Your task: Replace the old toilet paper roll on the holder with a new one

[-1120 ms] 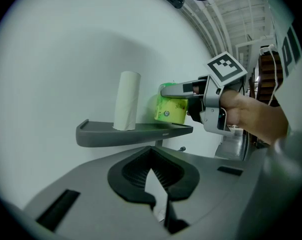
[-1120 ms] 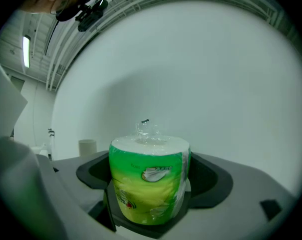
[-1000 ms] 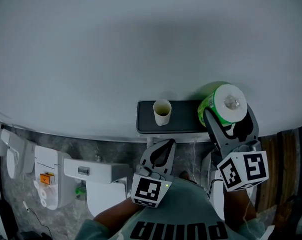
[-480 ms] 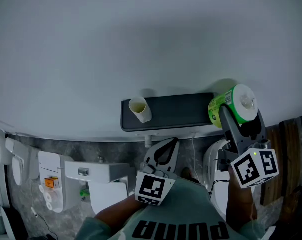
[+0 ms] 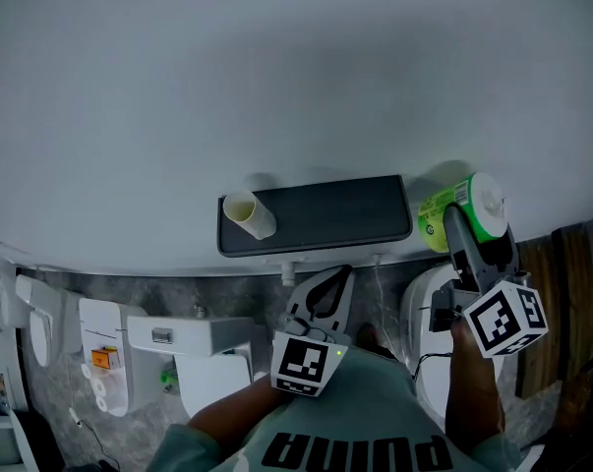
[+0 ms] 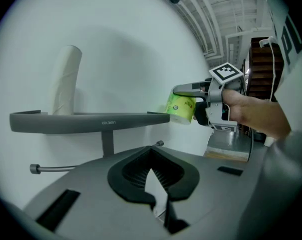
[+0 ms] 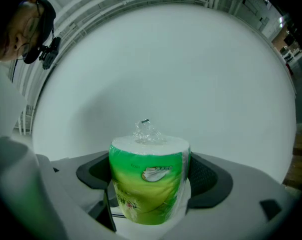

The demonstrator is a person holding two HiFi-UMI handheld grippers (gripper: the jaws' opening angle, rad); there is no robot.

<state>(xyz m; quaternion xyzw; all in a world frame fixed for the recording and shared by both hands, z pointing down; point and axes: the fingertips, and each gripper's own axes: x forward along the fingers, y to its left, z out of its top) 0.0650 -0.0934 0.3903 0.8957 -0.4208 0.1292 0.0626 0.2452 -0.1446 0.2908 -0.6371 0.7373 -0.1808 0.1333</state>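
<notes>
Here, seen from the head view, the person's teal shirt [image 5: 360,431] fills the bottom edge, with both grippers held out in front of it toward a white wall [image 5: 276,87]. Nearest, the left gripper [image 5: 327,285] hangs low and central below the holder, its dark jaws pressed together at the tips with nothing between them. A little farther out, on the right, a hand [image 6: 256,115] raises the right gripper [image 5: 475,239], whose jaws are clamped on either side of the new toilet paper roll [image 7: 148,179]. The roll is wrapped in green plastic, with the wrapping twisted into a clear tuft over its white end. It is held in the air just beside the right end of the holder's dark grey shelf [image 5: 326,214], close to the wall.

Beyond the grippers, the shelf juts out from the wall on a short central post. In the left gripper view a thin metal bar [image 6: 65,168] runs below it. At the shelf's left end the old roll, no more than a bare cardboard tube [image 6: 65,79], stands on end with a slight tilt, well apart from the new roll. Pale bathroom fixtures [image 5: 178,347] show on the grey floor far below.
</notes>
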